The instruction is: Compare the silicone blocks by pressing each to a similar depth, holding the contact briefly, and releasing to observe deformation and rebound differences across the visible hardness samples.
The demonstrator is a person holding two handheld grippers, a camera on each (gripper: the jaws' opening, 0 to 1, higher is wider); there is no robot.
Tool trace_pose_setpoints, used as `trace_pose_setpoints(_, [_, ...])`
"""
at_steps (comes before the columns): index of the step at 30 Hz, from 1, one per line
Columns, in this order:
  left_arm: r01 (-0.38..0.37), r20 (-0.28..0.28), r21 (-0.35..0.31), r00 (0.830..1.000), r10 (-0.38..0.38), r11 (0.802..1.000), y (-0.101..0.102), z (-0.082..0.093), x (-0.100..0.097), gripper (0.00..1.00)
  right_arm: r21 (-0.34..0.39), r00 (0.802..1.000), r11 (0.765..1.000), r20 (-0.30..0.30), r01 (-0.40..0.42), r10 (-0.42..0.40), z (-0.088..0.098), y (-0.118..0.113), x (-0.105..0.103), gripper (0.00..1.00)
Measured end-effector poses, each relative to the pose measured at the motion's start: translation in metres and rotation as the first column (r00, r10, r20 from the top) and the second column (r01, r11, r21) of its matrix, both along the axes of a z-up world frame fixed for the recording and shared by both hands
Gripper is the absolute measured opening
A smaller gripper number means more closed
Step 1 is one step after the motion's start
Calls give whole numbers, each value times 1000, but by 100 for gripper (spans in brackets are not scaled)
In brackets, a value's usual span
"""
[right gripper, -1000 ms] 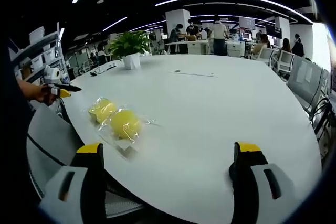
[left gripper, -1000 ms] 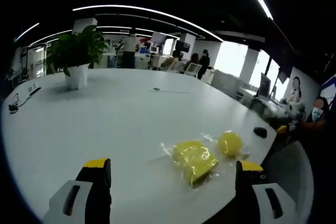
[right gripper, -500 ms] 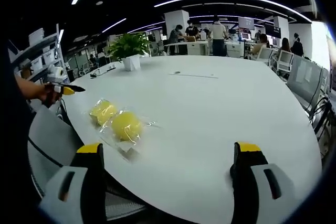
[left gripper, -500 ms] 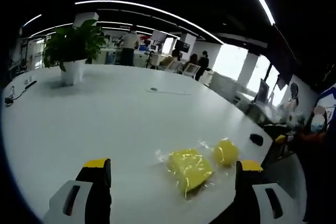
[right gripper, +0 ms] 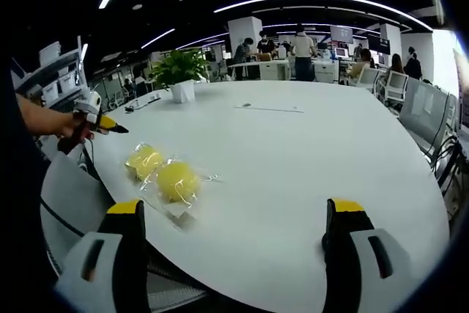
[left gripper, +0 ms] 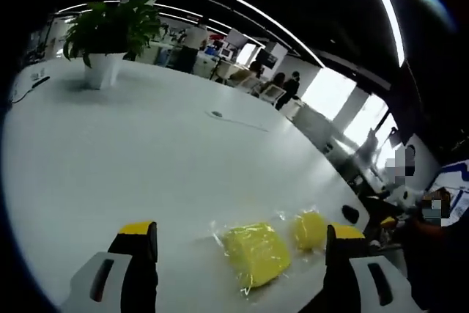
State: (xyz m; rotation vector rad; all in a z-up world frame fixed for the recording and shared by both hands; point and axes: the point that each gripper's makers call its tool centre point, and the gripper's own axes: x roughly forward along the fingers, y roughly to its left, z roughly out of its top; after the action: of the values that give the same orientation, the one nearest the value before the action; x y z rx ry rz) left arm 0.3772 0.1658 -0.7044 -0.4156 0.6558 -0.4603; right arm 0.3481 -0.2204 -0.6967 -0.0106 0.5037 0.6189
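Two yellow silicone blocks in clear wrappers lie near the edge of a large white table (left gripper: 110,152). In the left gripper view the bigger block (left gripper: 254,253) sits between my jaws and the smaller block (left gripper: 308,229) is to its right. My left gripper (left gripper: 239,240) is open above the table, short of them. In the right gripper view the round block (right gripper: 176,180) and the second block (right gripper: 143,160) lie left of centre on the table (right gripper: 308,152). My right gripper (right gripper: 238,214) is open, with nothing between its fingers. The left gripper (right gripper: 99,120) appears at far left in a hand.
A potted plant (left gripper: 108,38) stands at the far end of the table, seen also as the plant (right gripper: 182,71). A thin flat item (left gripper: 234,119) lies mid-table. A black mouse (left gripper: 349,214) is near the right edge. People and office chairs fill the background.
The left gripper view has moved closer and lower toward the blocks, which now sit nearer its jaws. In the right gripper view the left gripper has edged inward toward the table.
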Motion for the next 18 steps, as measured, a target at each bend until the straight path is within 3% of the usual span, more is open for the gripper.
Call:
trace_pose_setpoints(2, [6, -30, -8, 1000, -6, 1000, -4, -8, 1, 93, 3, 1000, 1000, 0, 2, -2, 0, 0, 0, 97])
trace_pose_setpoints(5, [49, -65, 61, 997, -45, 997, -7, -23, 1, 89, 3, 1000, 1000, -1, 3, -3, 0, 1, -2, 97])
trace_pose_setpoints(10, [64, -135, -26, 989, -67, 998, -13, -32, 5, 77, 4, 1000, 1000, -6, 8, -8, -2, 0, -4, 97])
trace_pose_setpoints(15, [76, -209, -111, 973, -98, 991, -22, -42, -1, 54, 4, 1000, 1000, -12, 17, -17, -4, -4, -5, 97])
trace_pose_setpoints(18, [23, -222, -132, 974, -52, 991, -17, -48, 5, 40, 5, 1000, 1000, -14, 23, -23, -4, -6, -5, 97])
